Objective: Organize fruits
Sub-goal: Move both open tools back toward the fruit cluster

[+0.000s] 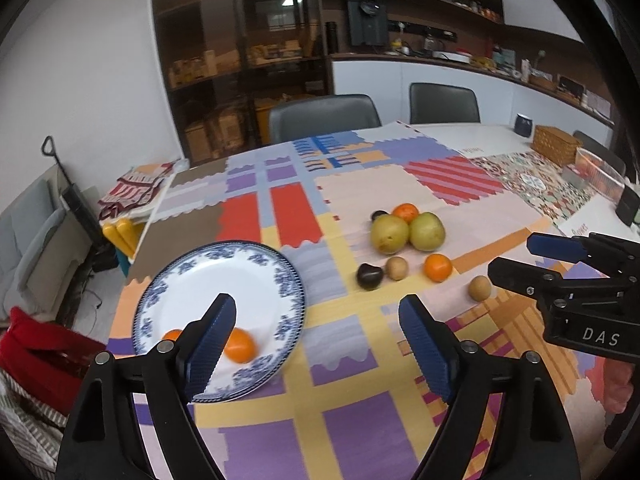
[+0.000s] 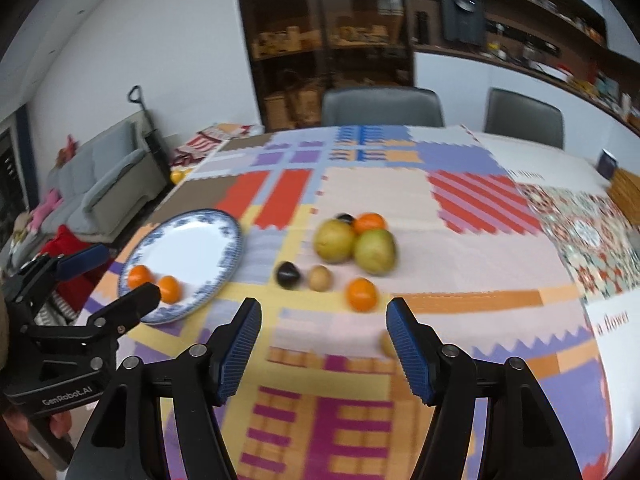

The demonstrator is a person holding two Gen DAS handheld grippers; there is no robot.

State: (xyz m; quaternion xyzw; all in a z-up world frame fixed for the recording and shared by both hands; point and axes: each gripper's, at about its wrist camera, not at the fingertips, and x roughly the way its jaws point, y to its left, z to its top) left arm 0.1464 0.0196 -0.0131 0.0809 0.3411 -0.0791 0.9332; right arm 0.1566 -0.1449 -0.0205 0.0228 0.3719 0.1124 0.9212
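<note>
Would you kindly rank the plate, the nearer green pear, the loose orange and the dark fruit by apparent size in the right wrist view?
1. plate
2. nearer green pear
3. loose orange
4. dark fruit, though blur leaves these last two nearly alike.

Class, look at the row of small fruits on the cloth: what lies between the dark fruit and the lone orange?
A small tan-brown fruit sits between the dark fruit and the lone orange; both wrist views show it.

Both grippers are black plastic frames with silver round screws at the joints. The left gripper (image 1: 316, 344) carries ribbed blue pads and "GenRobot.AI" lettering; the right gripper (image 2: 324, 348) matches it, marked "DAS".
</note>
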